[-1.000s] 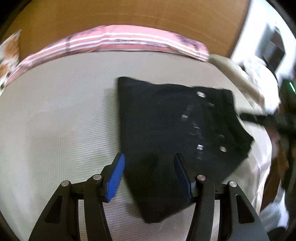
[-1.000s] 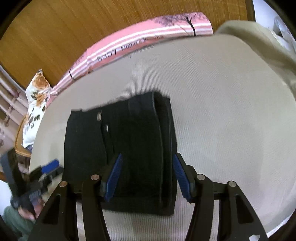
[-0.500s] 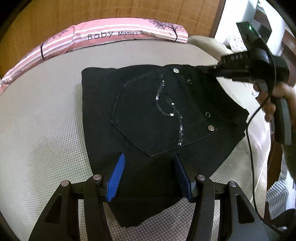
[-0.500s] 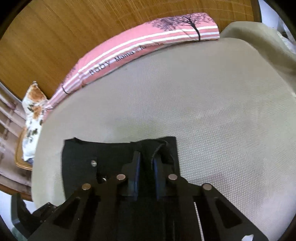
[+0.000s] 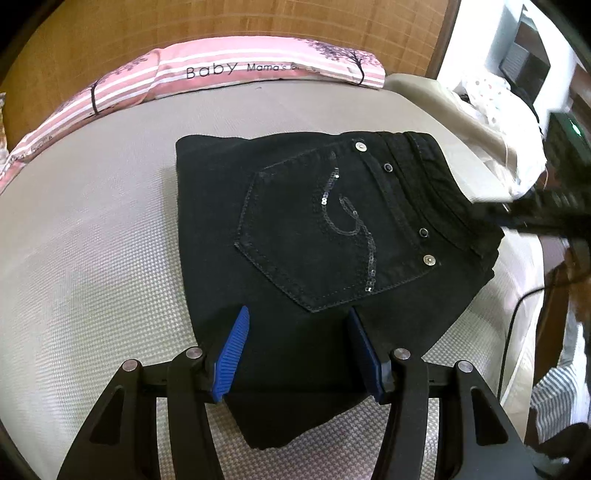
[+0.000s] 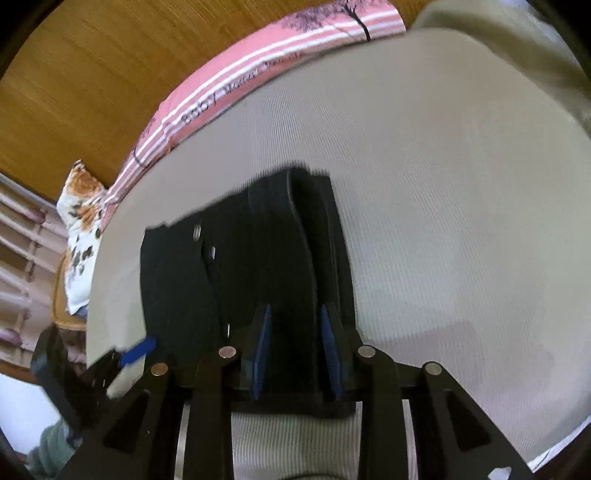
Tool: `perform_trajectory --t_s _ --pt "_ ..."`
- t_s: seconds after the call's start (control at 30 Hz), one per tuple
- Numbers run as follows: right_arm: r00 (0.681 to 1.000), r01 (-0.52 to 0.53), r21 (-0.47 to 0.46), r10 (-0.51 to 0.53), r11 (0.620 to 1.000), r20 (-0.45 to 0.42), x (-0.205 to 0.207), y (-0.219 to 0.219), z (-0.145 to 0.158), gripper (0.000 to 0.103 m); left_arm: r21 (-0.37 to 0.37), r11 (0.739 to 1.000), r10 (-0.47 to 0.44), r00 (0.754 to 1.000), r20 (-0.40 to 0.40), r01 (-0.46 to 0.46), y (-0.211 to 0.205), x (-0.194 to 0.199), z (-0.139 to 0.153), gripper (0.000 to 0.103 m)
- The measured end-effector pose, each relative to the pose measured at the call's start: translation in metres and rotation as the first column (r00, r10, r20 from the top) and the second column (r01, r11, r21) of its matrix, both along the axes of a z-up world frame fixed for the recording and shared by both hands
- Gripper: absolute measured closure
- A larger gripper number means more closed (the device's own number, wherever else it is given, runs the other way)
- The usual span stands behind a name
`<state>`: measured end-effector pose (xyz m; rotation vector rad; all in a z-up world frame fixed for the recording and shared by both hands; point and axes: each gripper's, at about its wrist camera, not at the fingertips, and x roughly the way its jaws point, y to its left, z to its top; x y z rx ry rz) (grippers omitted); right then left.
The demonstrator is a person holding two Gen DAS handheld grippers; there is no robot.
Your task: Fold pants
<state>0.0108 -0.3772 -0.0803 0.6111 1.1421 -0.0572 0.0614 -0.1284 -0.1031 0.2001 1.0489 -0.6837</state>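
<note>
Black pants [image 5: 325,236] lie folded on a grey mattress [image 5: 92,258], back pocket with sequins facing up. My left gripper [image 5: 299,350] is open, its blue pads over the near edge of the pants, holding nothing. In the right wrist view the pants [image 6: 240,266] lie as a folded stack. My right gripper [image 6: 295,343] is partly open, its pads on either side of the waistband fold. It also shows blurred at the right edge of the left wrist view [image 5: 535,214].
A pink striped pillow [image 5: 221,70] lies along the wooden headboard [image 5: 221,22]. A beige blanket [image 5: 461,110] and clothes are at the right. A floral pillow [image 6: 81,206] lies at the left of the bed. A cable [image 5: 513,325] hangs at the right.
My right gripper was shut on the waistband half a second ago and has opened part way and pulled back. The left gripper has stayed open over the pants' near edge.
</note>
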Motion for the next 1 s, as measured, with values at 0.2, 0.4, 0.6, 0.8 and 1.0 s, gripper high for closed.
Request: perform_trajectory --t_s 0.2,0.4,0.6,0.8,1.0 --pt "0.999 -0.042 -0.064 0.043 0.997 0.016 -0.011 0.015 0.014 0.091 0.000 1.000 0.011 1.000 0.008 -0.011 0.003 -0.001 0.006 0.047" --pt "0.998 -0.066 -0.153 0.068 0.986 0.011 -0.024 0.025 0.020 0.093 -0.006 1.000 0.000 1.000 -0.001 0.000 0.007 0.000 0.008 0.047" --pt "0.998 -0.054 -0.159 0.049 0.986 -0.033 -0.024 0.022 -0.002 0.092 0.039 0.999 -0.014 1.000 -0.026 0.015 0.002 0.000 -0.005 0.047" --pt "0.999 -0.033 -0.127 0.029 0.991 -0.032 -0.024 0.016 -0.005 0.090 0.059 0.998 -0.010 1.000 -0.010 0.010 -0.001 -0.002 -0.006 0.047" --pt "1.000 -0.014 -0.113 0.013 0.993 -0.018 -0.028 0.016 -0.003 0.087 0.070 0.998 0.000 1.000 0.005 -0.001 -0.003 -0.004 -0.004 0.047"
